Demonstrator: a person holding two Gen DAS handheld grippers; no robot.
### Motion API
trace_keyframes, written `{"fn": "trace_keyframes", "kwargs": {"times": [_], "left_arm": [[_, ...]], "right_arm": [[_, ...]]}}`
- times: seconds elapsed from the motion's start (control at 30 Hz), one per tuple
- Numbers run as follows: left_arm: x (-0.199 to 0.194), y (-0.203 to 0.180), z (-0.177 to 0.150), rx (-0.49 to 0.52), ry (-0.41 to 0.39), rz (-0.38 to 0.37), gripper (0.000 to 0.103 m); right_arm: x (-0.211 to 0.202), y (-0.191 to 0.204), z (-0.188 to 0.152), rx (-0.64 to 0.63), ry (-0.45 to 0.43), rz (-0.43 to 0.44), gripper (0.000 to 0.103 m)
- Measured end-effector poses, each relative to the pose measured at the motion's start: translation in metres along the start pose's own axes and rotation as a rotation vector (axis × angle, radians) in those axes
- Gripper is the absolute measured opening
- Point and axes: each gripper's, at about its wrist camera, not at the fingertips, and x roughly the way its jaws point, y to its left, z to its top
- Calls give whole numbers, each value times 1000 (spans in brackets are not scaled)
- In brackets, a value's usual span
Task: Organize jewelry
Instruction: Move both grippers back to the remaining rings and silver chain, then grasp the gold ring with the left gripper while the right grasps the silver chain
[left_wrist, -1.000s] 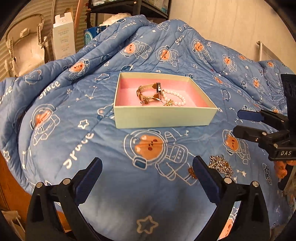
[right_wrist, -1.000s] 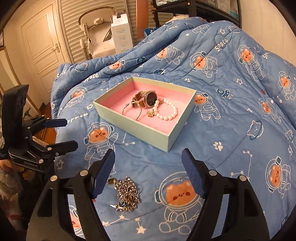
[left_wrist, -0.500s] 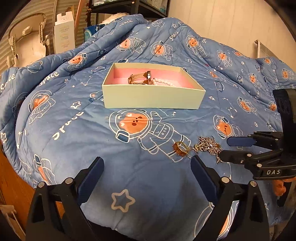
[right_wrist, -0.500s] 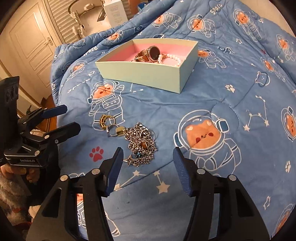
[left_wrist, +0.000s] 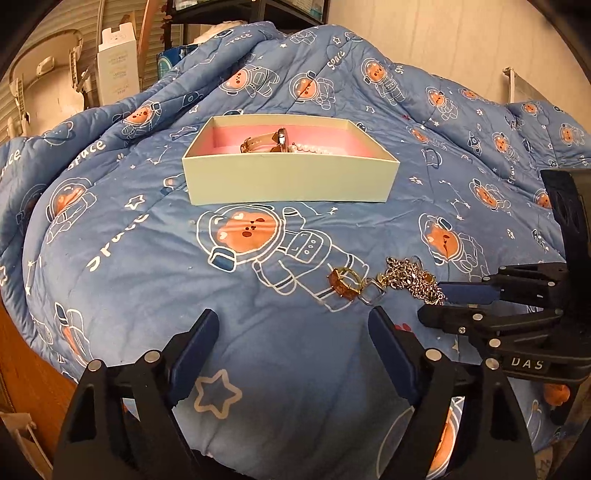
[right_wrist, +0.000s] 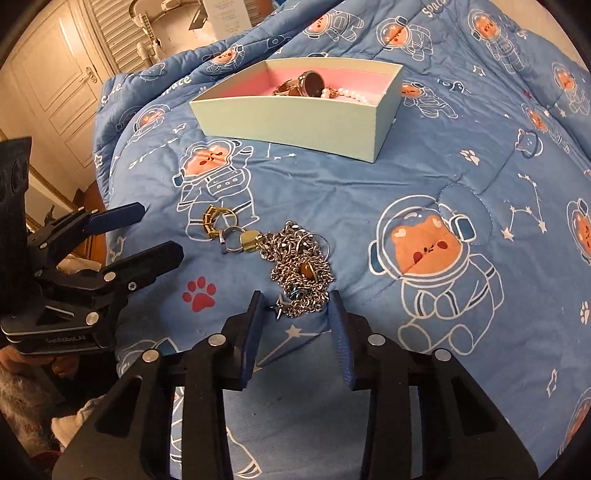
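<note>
**A:** What am I closing on?

**B:** The silver chain necklace (right_wrist: 301, 275), heaped loosely on the quilt (right_wrist: 424, 177) of the bed. My right gripper (right_wrist: 295, 317) stands open, one blue finger on each side of the heap's near end, gripping nothing yet. My judgement: go low so the fingers (right_wrist: 338, 332) catch several loops at once, and close slowly; slack links slide out of a shallow pinch.

**A:** And the other hand?

**B:** My left gripper (left_wrist: 290, 354) is open too and empty, hanging over bare quilt, off to the left of the rings.

**A:** What else is tangled in there?

**B:** A gold ring (right_wrist: 216, 219) with faceted stones, a thin silver ring (right_wrist: 231, 240) and a gold clasp-like piece (right_wrist: 249, 240) lie touching at the heap's far left end. Whether they are linked to the chain I cannot tell, so I would lift gently

**A:** Where does it go?

**B:** Probably the pale green box (right_wrist: 295, 118) beyond, stiff card with a pink lining, which holds a watch (right_wrist: 308, 83) and a pearl bracelet (right_wrist: 347, 94). The quilt is soft and puckered, so it gives under pressing
</note>
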Motion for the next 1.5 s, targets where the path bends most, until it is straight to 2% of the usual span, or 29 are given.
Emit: {"fn": "trace_keyframes", "kwargs": {"times": [0.17,0.3,0.5,0.73,0.8,0.93,1.0,1.5], "left_arm": [[2,0,3,4,-2,-8,78],[8,-3,7,37,-1,-25,70],[21,-15,8,169,15,-11,59],[32,-23,14,268,-9,-34,53],[33,-26,16,278,-14,-53,45],[34,-26,15,253,-11,-73,33],[31,-25,14,232,-12,-81,23],[-4,-14,21,88,-46,-119,23]], "right_arm": [[-2,-7,-2,3,-7,2,10],[-8,-10,-5,-6,-10,15,9],[-13,-14,-9,4,-16,26,9],[-16,-18,-9,12,-17,32,9],[-18,-19,-9,13,-19,32,9],[-24,-20,-9,8,-36,39,9],[-28,-21,-9,2,-49,43,9],[-82,-13,13,-55,-188,125,9]]}}
